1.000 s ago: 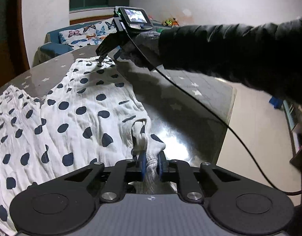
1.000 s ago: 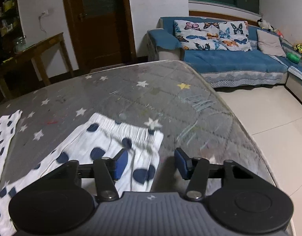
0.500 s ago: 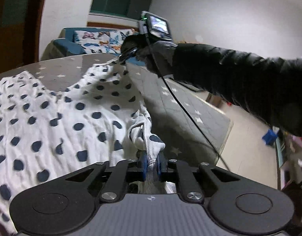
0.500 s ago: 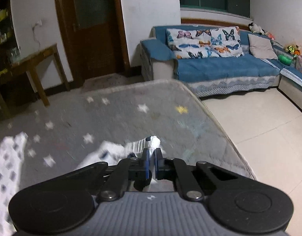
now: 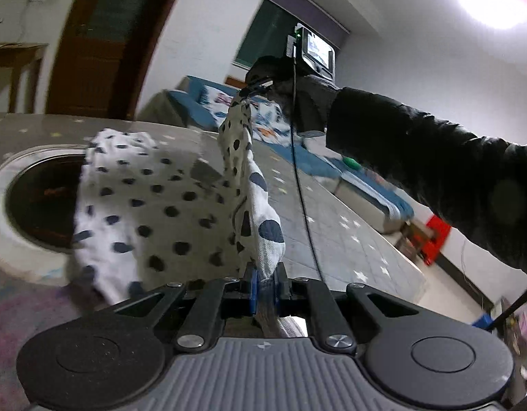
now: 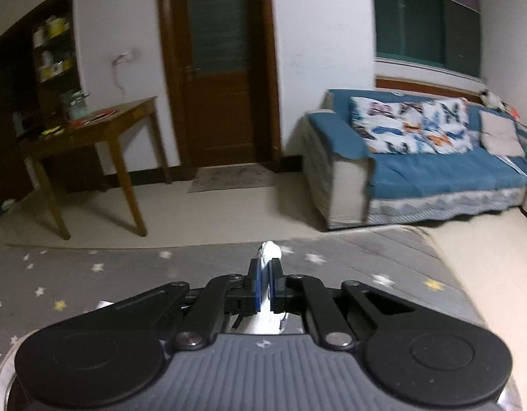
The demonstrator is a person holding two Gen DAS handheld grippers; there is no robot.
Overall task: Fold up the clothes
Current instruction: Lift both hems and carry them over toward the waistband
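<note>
Counter (image 5: 349,233): grey, star-patterned; it carries most of the garment, with a round dark opening at the left.
Garment (image 5: 154,205): white with dark dots, one edge lifted clear of the counter and strung between both hand-held grippers, the rest draped below.
Left hand-held gripper (image 5: 266,286): pressed together, pinching one corner of the garment.
Right hand-held gripper (image 6: 266,284): jaws just closed, pinching the far corner; white cloth pokes out between its pads.
Progress: both corners look secured and raised; the fold itself seems not yet made. Carrying the edge over, laying it flat and any further folds remain.
</note>
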